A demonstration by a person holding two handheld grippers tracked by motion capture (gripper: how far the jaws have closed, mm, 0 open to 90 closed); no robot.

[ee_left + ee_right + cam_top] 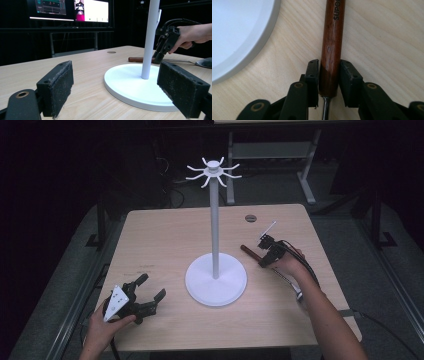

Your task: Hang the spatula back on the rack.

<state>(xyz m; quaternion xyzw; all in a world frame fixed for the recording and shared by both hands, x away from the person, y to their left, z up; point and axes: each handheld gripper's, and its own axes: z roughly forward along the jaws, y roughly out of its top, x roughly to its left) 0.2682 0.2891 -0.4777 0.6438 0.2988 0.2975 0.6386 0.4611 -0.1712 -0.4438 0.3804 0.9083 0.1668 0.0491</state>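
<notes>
A utensil with a dark wooden handle (248,250) and a metal shaft lies on the table right of the white hook stand (215,220). Its metal bowl (205,62) rests nearer the person. My right gripper (329,72) points down at the handle (333,37) and is shut on its lower end, a pad against each side. From the left gripper view, that right gripper (158,58) stands over the handle (136,59) behind the stand's pole. My left gripper (153,285) rests at the table's front left, open, with nothing between its fingers (56,87).
The stand's round white base (216,292) takes the table's middle, and hooks (213,170) spread from the top of its pole. A round cable port (250,218) sits near the far edge. Lit monitors (72,10) stand beyond the table. A cable trails from the right hand.
</notes>
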